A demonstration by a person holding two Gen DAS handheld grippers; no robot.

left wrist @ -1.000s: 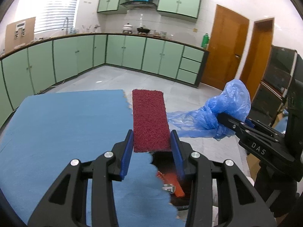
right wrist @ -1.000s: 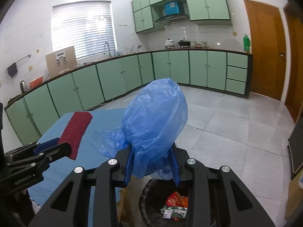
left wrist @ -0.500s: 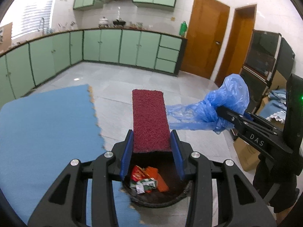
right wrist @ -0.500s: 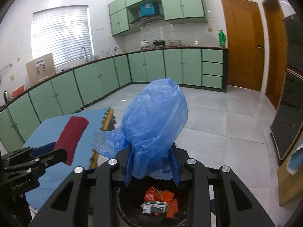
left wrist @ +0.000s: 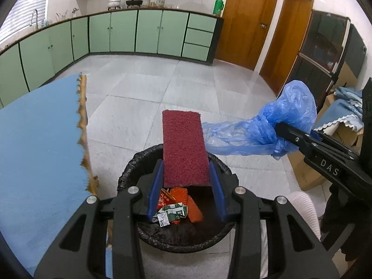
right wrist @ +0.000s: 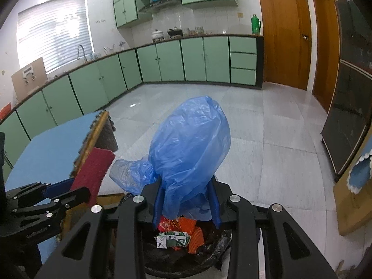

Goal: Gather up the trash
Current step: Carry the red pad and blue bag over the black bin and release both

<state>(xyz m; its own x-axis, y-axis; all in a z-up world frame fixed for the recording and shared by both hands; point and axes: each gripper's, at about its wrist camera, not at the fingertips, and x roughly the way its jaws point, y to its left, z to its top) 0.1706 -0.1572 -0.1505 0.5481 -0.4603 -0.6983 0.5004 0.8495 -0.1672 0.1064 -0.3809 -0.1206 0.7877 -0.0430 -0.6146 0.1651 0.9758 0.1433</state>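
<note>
Both sets of fingers are clamped on trash above the bin: the left gripper [left wrist: 186, 186] pinches a dark red scouring pad [left wrist: 183, 146] between its blue fingers [left wrist: 156, 190], and the right gripper [right wrist: 186, 207] squeezes a crumpled blue plastic bag [right wrist: 190, 148] between its own.

Beyond them spreads a grey tiled floor [left wrist: 148, 86], edged by a run of pale green cabinets [left wrist: 130, 32] and two brown wooden doors [left wrist: 246, 21]. At the left stands a tabletop [left wrist: 39, 139] covered in blue cloth, its near edge ragged and brownish.

Directly beneath both grippers sits a round trash bin [left wrist: 130, 169] lined with a black bag. From the left wrist view, the pad's lower end hangs over the bin's opening while its upper end reaches past the far rim. The blue bag bulges upward out of the right gripper, and a looser tail of it trails toward the pad; in the left wrist view that tail reaches the pad's right edge, though whether they touch is unclear.

Inside the bin lie orange wrappers [left wrist: 194, 211], a red packet [left wrist: 162, 201] and a crumpled green-and-white wrapper [left wrist: 172, 214].
</note>
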